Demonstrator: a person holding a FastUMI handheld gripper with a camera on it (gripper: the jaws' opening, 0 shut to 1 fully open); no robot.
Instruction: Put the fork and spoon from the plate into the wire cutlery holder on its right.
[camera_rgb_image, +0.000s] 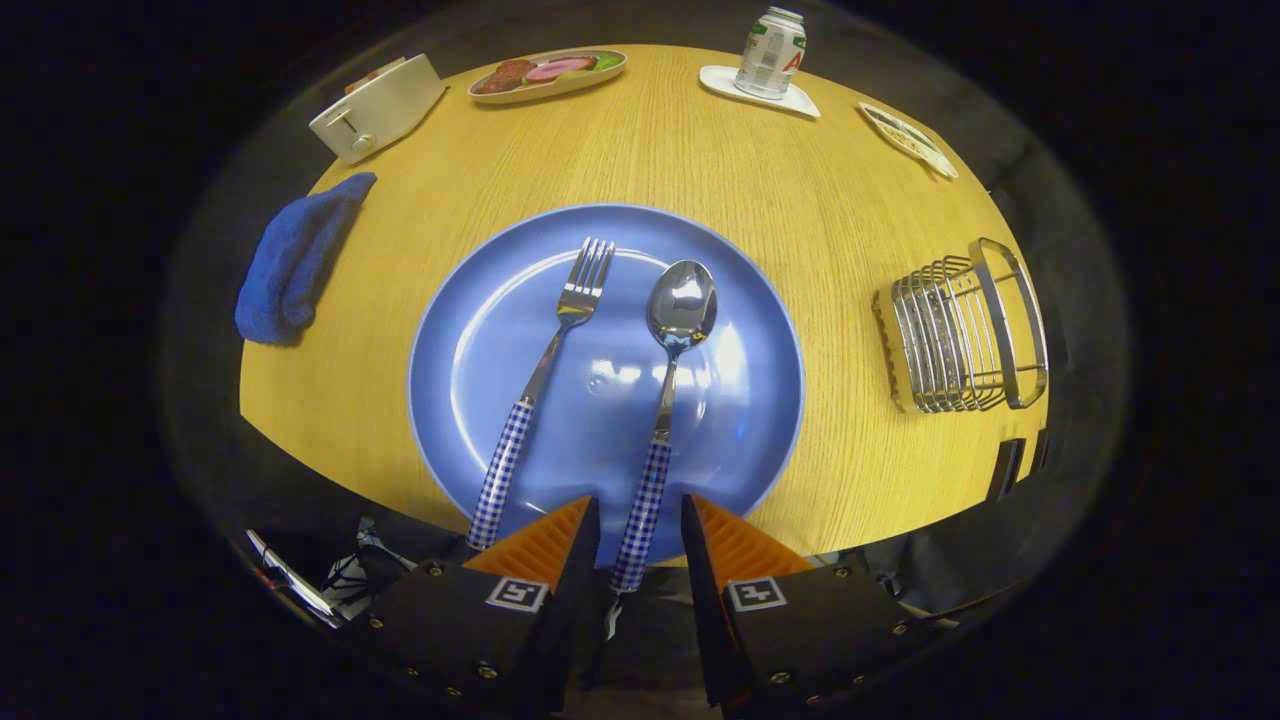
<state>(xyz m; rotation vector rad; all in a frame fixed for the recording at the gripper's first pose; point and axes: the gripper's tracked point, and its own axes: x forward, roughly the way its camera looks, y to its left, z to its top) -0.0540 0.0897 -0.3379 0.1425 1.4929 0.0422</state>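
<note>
Checked spoon handle (642, 520) between parted tongs (640, 510)

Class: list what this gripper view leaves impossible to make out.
1. Spoon: handle end sits between the fingers; contact unclear from this angle.
2. Small dish beyond the wire cutlery holder: contents too small.
3. Toaster: slot contents too small and distorted.

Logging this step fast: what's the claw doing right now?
Claw: open, holding nothing; the spoon handle lies in the gap between its fingers, with space on both sides.
</note>
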